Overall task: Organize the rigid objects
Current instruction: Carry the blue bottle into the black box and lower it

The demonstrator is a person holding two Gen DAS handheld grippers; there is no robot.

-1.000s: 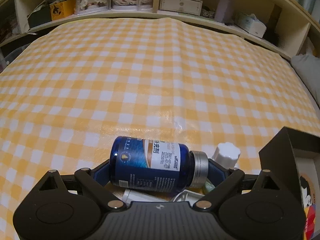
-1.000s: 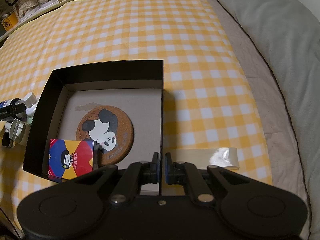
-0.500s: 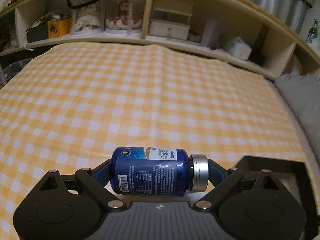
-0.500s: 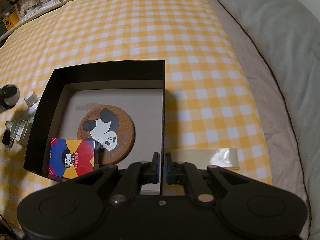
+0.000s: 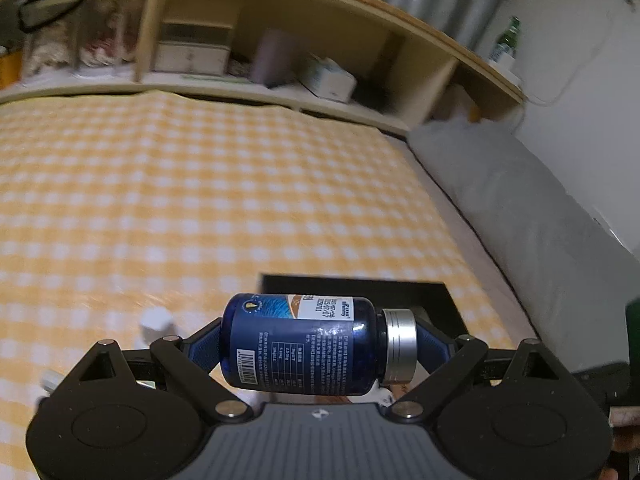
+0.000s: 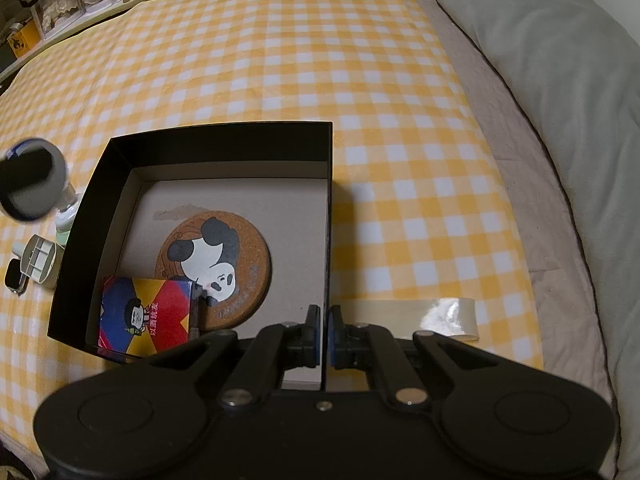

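A blue bottle (image 5: 304, 348) with a silver cap lies sideways between the fingers of my left gripper (image 5: 320, 344), which is shut on it, base on one pad and cap on the other. It hangs above the checked cloth at the left edge of the black box (image 5: 360, 284). In the right wrist view the bottle (image 6: 30, 178) is a blurred shape left of the box (image 6: 224, 136). My right gripper (image 6: 324, 328) is shut on the box's right wall (image 6: 329, 240). Inside lie a panda cork coaster (image 6: 216, 264) and a colourful card pack (image 6: 144, 316).
Left of the box lie a white-capped small bottle (image 6: 66, 216), a clear divided case (image 6: 38, 260) and a small dark item (image 6: 16, 280). A tape strip (image 6: 440, 316) lies right of the box. A grey pillow (image 6: 560, 120) runs along the right. Shelves (image 5: 240, 40) stand at the back.
My left gripper has lifted the blue bottle off the cloth and carried it right, toward the black box. The right gripper has kept still on the box wall.
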